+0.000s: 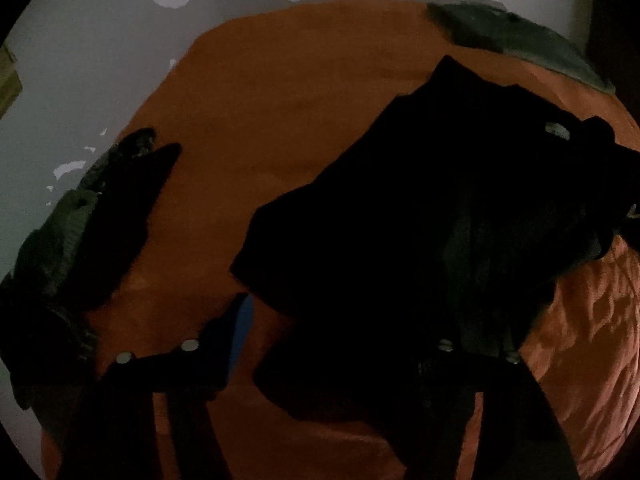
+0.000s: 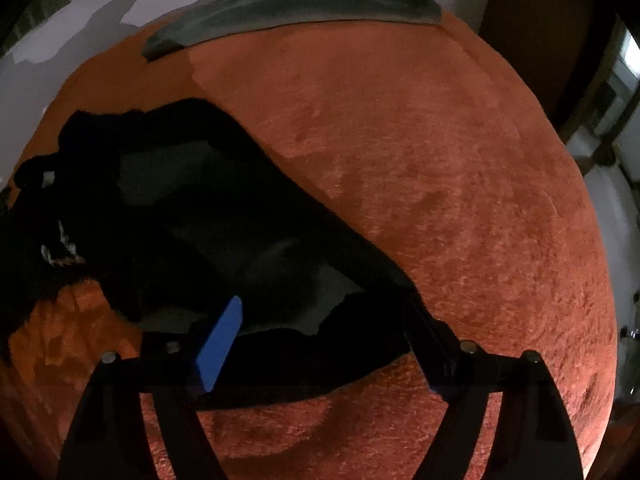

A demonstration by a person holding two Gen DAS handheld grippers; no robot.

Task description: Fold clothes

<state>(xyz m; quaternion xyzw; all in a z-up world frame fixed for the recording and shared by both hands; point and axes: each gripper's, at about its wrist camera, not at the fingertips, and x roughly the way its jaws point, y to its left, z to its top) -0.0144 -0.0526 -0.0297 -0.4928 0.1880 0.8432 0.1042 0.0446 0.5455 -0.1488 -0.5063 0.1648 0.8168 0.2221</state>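
Note:
A black garment (image 1: 400, 208) lies crumpled on the rust-orange bed cover (image 1: 280, 100). In the left wrist view it fills the middle and right. My left gripper (image 1: 344, 328) is open just above its near edge. The blue-padded finger (image 1: 242, 332) is over bare cover, and the other finger is lost against the dark cloth. In the right wrist view the black garment (image 2: 224, 216) stretches from the left to between my fingers. My right gripper (image 2: 324, 312) is open with the cloth's near corner between its blue pad (image 2: 222, 340) and the other finger (image 2: 430, 344). A pale cord end (image 2: 60, 252) shows at the garment's left.
A grey-green garment (image 2: 292, 4) lies flat along the bed's far edge, also seen as the grey-green garment (image 1: 520, 40). A heap of dark clothes (image 1: 100, 220) sits at the bed's left side. A white wall (image 1: 100, 60) is behind. Bare cover (image 2: 440, 160) spreads to the right.

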